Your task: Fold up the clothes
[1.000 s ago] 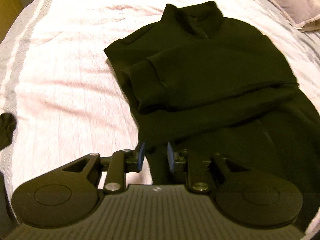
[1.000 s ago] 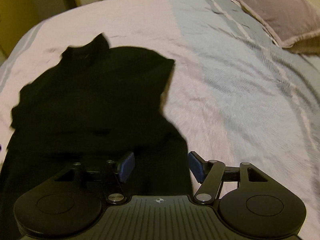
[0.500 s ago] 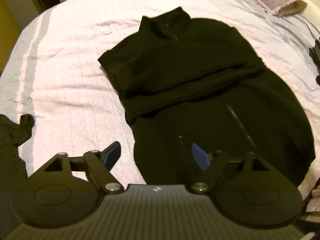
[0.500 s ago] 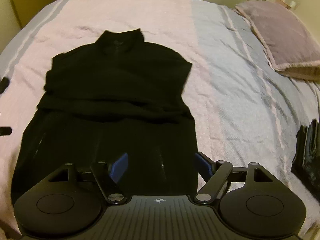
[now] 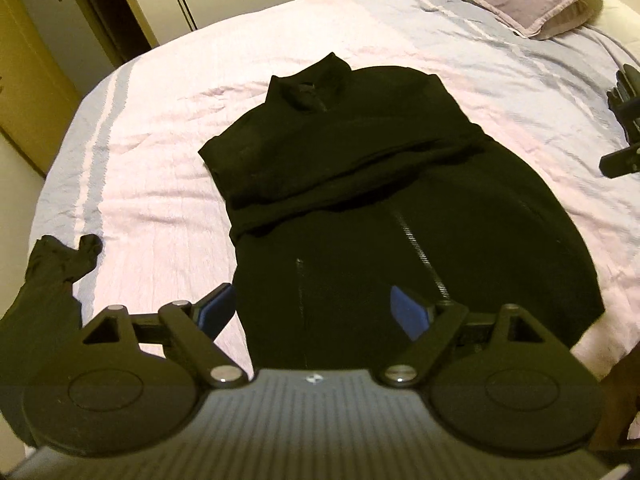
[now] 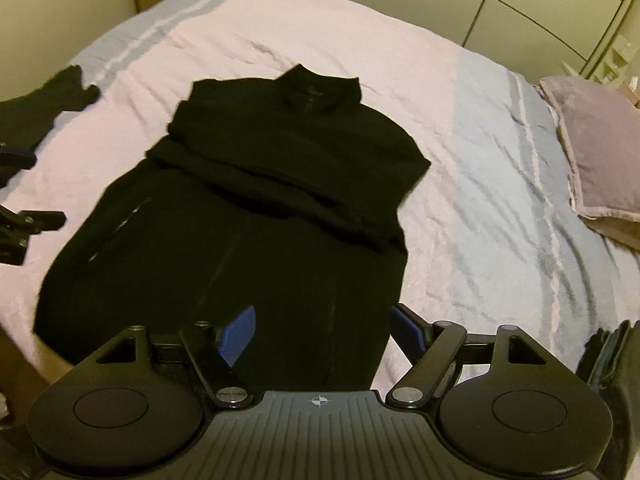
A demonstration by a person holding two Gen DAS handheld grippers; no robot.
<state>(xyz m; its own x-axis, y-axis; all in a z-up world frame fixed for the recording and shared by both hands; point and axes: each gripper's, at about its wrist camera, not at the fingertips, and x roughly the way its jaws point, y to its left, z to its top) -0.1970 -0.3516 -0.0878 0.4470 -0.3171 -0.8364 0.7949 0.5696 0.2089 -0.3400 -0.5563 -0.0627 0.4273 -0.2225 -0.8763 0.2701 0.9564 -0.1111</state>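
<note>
- My left gripper [image 5: 314, 312] has its blue pads spread wide with nothing clamped; its jaws have just been opening, and the only thing between them is the jacket lying below, untouched.
- My right gripper [image 6: 322, 330] is wide apart too, holding nothing; its jaws have opened a little further over the last second.
- The jacket [image 5: 400, 208] lies flat on the bed [image 5: 160, 128] ahead of both sets of fingers, collar at the far end, sleeves folded across the chest, hem nearest the pads.
- Its zip [image 5: 420, 252] runs from the folded sleeves toward my left gripper's right pad.
- A second dark garment [image 5: 52, 276] lies crumpled left of my left fingers, apart from the jacket.
- A pillow [image 6: 596, 152] sits well to the right of my right fingers.
- No containers show in either view.
</note>
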